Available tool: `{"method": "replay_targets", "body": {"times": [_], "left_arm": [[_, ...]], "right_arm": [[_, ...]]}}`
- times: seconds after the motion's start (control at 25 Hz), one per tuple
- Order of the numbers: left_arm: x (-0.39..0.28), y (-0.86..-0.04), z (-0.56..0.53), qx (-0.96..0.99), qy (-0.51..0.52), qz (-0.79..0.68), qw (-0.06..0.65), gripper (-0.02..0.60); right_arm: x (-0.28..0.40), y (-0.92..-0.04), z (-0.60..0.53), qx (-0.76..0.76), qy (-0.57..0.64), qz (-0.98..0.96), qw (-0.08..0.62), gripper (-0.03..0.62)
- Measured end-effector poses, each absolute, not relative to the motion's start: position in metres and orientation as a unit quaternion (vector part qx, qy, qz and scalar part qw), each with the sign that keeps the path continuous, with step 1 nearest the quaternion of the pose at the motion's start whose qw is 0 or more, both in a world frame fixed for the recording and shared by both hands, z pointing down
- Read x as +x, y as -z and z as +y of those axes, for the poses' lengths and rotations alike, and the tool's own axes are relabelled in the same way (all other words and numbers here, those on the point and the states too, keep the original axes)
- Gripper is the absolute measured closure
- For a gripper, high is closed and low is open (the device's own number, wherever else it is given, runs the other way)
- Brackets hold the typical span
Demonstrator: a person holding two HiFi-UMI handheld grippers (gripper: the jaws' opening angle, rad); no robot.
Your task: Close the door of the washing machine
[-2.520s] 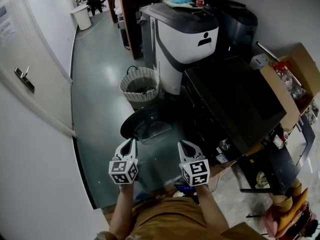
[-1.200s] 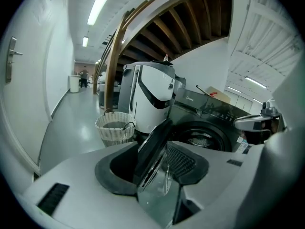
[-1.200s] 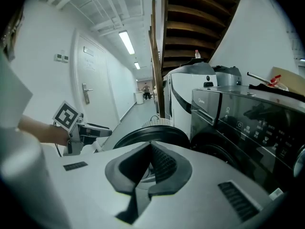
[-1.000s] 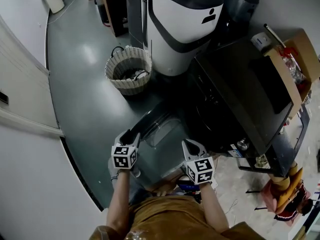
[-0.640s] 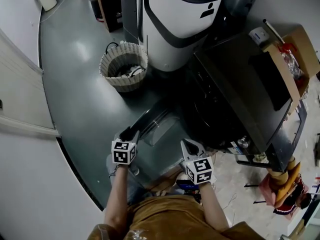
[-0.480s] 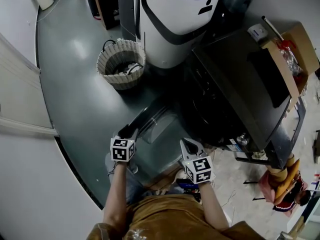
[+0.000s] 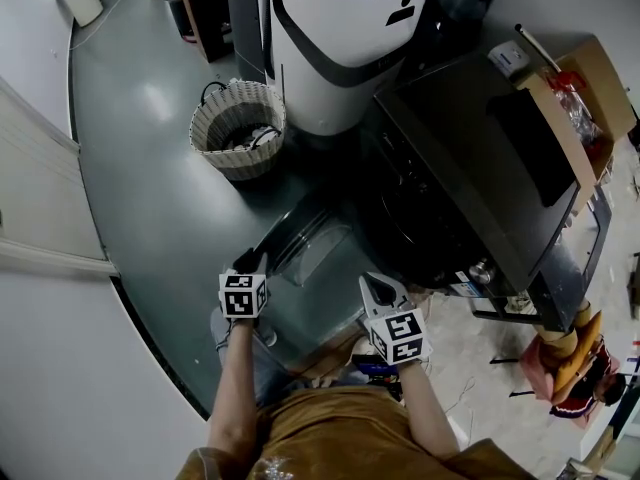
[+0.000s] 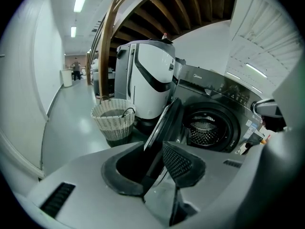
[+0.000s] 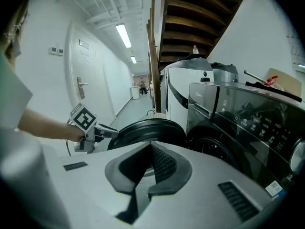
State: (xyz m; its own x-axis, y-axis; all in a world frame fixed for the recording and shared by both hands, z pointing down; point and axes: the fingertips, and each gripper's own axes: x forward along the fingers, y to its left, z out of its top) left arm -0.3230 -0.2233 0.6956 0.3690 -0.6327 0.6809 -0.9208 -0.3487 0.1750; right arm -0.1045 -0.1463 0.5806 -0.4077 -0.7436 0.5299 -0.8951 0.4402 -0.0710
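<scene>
The door [image 7: 312, 251] stood open at frame center; the left tongs [image 7: 250, 260], just closing, seemingly pinched its rim. The right tongs [image 7: 378, 286] were shut, empty. Swinging it closed remained.

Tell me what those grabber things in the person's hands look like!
Each hand carries a pale grey gripper: the left gripper and the right gripper. Both taper to two jaws lined with dark, meshy pads. Each has a white cube printed with black square markers. No cables show. The person wears a brown top with bare forearms.
</scene>
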Motion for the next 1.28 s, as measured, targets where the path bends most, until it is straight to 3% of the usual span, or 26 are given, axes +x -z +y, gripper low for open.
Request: {"method": "replay_targets", "body": {"times": [0.24,1.28], "left_arm": [[-0.318,-0.696,-0.221,0.773,-0.263,-0.506,0.278,0.422],[-0.273,-0.703,-0.180,0.757,-0.277,-0.499,0.318,0.419]], "right_arm": [[-0.089,-0.571,-0.143,0.506,-0.174,-0.818,0.209,0.582],[-0.026,-0.551,-0.110,0.525,-0.170,-0.812,0.188,0.582]]}}
